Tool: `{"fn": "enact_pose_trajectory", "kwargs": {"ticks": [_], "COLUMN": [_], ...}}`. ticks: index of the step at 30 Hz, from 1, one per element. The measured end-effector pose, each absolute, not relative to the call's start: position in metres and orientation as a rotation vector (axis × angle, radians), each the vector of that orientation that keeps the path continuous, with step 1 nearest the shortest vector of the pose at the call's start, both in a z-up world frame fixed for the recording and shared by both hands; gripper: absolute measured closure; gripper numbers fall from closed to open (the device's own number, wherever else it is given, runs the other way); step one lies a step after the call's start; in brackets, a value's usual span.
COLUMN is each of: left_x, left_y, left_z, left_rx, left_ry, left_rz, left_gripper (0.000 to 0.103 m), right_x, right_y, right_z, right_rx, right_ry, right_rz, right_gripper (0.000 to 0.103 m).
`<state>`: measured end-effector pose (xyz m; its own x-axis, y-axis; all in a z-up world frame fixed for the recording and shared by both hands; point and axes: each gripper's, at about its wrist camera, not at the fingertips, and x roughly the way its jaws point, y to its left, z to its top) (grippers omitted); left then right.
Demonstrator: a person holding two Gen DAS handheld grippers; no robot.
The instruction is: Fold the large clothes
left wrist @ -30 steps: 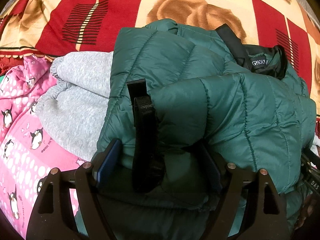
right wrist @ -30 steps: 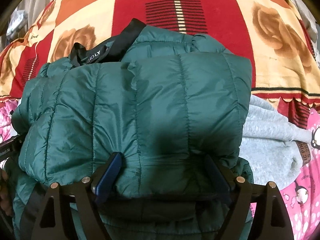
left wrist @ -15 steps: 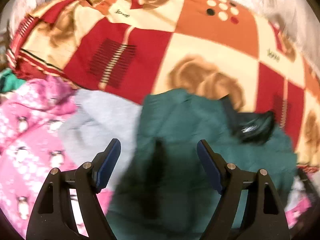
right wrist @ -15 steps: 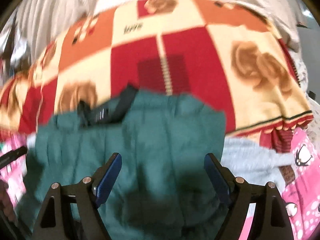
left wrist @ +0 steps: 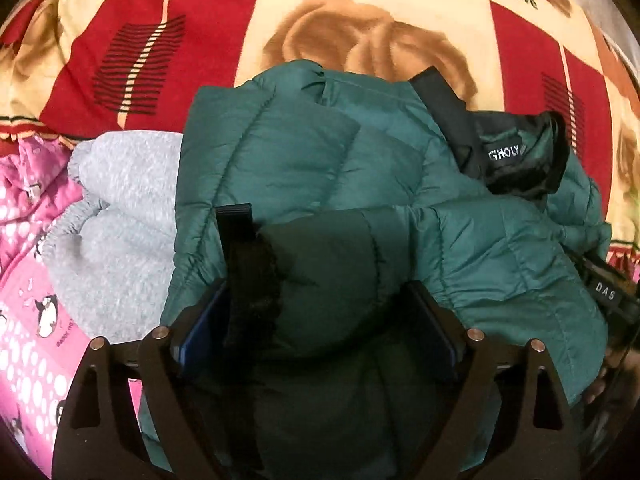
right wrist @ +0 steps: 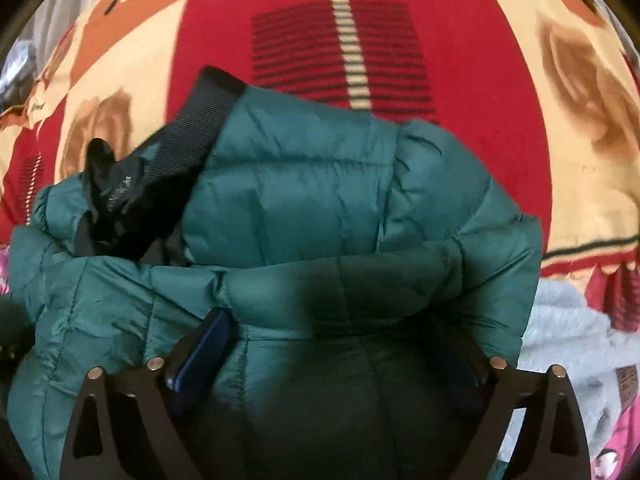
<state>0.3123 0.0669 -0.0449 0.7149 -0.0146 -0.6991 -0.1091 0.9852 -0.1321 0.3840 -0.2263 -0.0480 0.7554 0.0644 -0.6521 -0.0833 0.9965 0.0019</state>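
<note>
A dark green puffer jacket (left wrist: 320, 168) lies folded on the bed, its black collar with a label (left wrist: 516, 152) at the far right. It also fills the right wrist view (right wrist: 320, 208). My left gripper (left wrist: 316, 320) is wide open, pushed against the jacket's near edge, a black cuff strap (left wrist: 248, 272) by its left finger. My right gripper (right wrist: 328, 348) is wide open against the near edge, jacket bulging between its blue pads (right wrist: 200, 360). Neither grips the fabric.
A red, cream and orange patterned blanket (left wrist: 160, 40) covers the bed beyond the jacket. A grey sweatshirt (left wrist: 116, 216) lies beside the jacket, also in the right wrist view (right wrist: 568, 344). A pink penguin-print garment (left wrist: 28, 280) lies nearer the bed's edge.
Both grippers lifted off and away from the jacket half a second ago, blurred, then came back down onto its near edge. The jacket's top fold now sits lower and looser.
</note>
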Motion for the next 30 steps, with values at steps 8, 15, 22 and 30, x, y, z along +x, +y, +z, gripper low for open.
{"fn": "enact_pose_trajectory", "kwargs": {"ticks": [8,15,22,30], "left_x": [0.280,0.306,0.317,0.318], "left_y": [0.082,0.063,0.064,0.068], "left_z": [0.003,-0.041,-0.042,-0.044], "left_rx": [-0.230,-0.142,-0.160,-0.201], "left_ry": [0.600,0.834,0.859,0.848], "left_rz": [0.050,0.031,0.036,0.029], "left_gripper": [0.015,0.012,0.001,0.000], "right_x": [0.310,0.315,0.317,0.319], "right_y": [-0.216,-0.197,-0.194,-0.202], "right_z": [0.016,-0.056,-0.063,-0.061], "right_rx": [0.035,0.050,0.061,0.110], "right_ry": [0.550,0.784,0.789,0.772], "right_rz": [0.177,0.201,0.205,0.233], "right_gripper": [0.014,0.006,0.001,0.000]}}
